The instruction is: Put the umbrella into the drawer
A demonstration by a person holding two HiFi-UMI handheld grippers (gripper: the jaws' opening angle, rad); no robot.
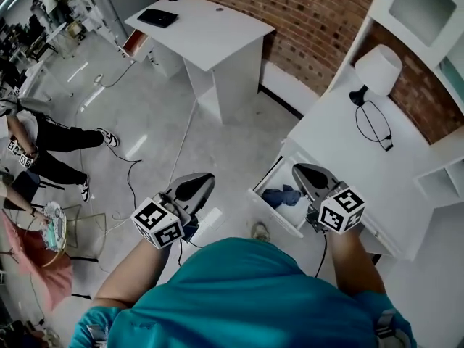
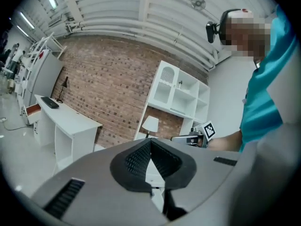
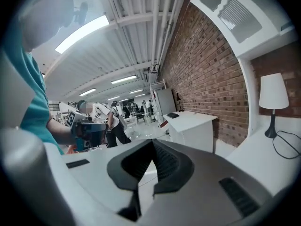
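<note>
A blue folded umbrella (image 1: 281, 195) lies inside the open white drawer (image 1: 270, 210) of the cabinet at the right. Both grippers are held up in front of my chest, well above the drawer. My left gripper (image 1: 201, 182) hangs over the floor to the left of the drawer. Its jaws meet at the tips (image 2: 150, 142) with nothing between them. My right gripper (image 1: 301, 171) is above the drawer's right side, by the cabinet top. Its jaws (image 3: 153, 142) are also shut and empty. Each gripper view shows the other gripper, the right gripper (image 2: 193, 138) and the left gripper (image 3: 89, 128).
The white cabinet top (image 1: 341, 143) carries a white lamp (image 1: 377, 71) and a black looped cable (image 1: 373, 125). A white desk (image 1: 203, 27) stands by the brick wall. Cables trail over the floor (image 1: 145, 136). People (image 1: 43, 147) are at the left.
</note>
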